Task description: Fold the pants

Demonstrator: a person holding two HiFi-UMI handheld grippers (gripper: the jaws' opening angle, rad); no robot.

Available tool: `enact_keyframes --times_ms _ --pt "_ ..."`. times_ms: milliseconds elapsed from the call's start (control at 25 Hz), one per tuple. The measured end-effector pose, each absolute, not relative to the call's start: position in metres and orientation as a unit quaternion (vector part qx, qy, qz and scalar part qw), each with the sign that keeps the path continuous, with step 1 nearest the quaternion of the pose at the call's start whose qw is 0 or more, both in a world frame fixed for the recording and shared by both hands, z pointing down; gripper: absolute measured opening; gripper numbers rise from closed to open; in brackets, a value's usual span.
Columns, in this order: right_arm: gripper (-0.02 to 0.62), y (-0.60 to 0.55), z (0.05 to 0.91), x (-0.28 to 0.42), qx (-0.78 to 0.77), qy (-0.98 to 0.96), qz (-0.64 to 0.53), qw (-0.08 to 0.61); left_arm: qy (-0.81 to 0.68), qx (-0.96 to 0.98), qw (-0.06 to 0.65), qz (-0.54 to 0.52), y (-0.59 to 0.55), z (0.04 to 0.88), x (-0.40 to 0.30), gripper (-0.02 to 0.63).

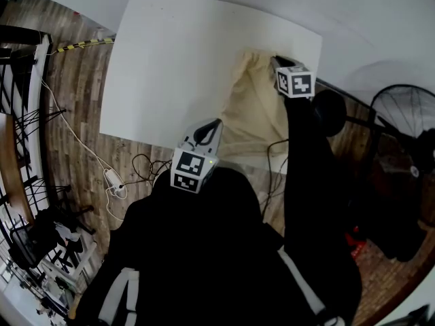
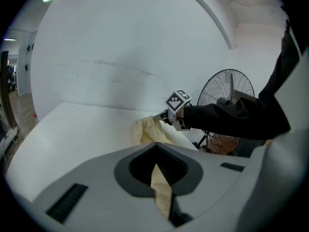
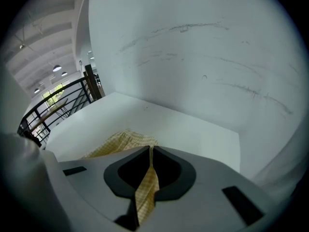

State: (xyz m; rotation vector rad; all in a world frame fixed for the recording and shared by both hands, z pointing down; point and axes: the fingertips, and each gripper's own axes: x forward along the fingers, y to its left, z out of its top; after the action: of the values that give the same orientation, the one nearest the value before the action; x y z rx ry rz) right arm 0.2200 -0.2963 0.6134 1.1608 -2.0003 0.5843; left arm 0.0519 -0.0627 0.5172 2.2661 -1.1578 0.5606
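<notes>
L gripper (image 1: 215, 123), R gripper (image 1: 274, 59) on pants (image 1: 248, 107)

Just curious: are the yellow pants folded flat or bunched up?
Bunched: the pants lie rumpled on the table, pinched by left gripper and right gripper.

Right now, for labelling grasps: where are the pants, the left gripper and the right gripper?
pants (image 1: 251, 111), head view, middle of the cloth.
left gripper (image 1: 216, 123), head view, jaw tips on near hem.
right gripper (image 1: 274, 60), head view, jaw tips on far corner.
</notes>
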Motion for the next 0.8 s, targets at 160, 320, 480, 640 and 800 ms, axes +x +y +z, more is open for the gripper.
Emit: enact_keyframes --times_ms 160,320,480,640,800 --pt "0.024 -0.308 0.623 0.236 0.464 -0.759 0.2 0.41 -0.433 0.835 0.265 0.211 -0.064 0.518 0.048 0.002" --pt "0.035 -0.313 0.639 0.234 0.444 -0.756 0.185 0.444 -0.439 0.831 0.265 0.215 -0.063 0.519 0.044 0.003" --pt "0.137 -0.319 0.631 0.215 0.412 -0.791 0.165 0.42 -0.444 0.828 0.265 0.217 -0.062 0.522 0.039 0.003" --pt "0.14 -0.324 0.633 0.188 0.366 -0.812 0.13 0.436 -0.449 0.824 0.267 0.22 -0.059 0.524 0.033 0.003" --pt "0.14 -0.317 0.64 0.165 0.302 -0.818 0.122 0.475 -0.454 0.82 0.269 0.221 -0.057 0.524 0.031 0.002"
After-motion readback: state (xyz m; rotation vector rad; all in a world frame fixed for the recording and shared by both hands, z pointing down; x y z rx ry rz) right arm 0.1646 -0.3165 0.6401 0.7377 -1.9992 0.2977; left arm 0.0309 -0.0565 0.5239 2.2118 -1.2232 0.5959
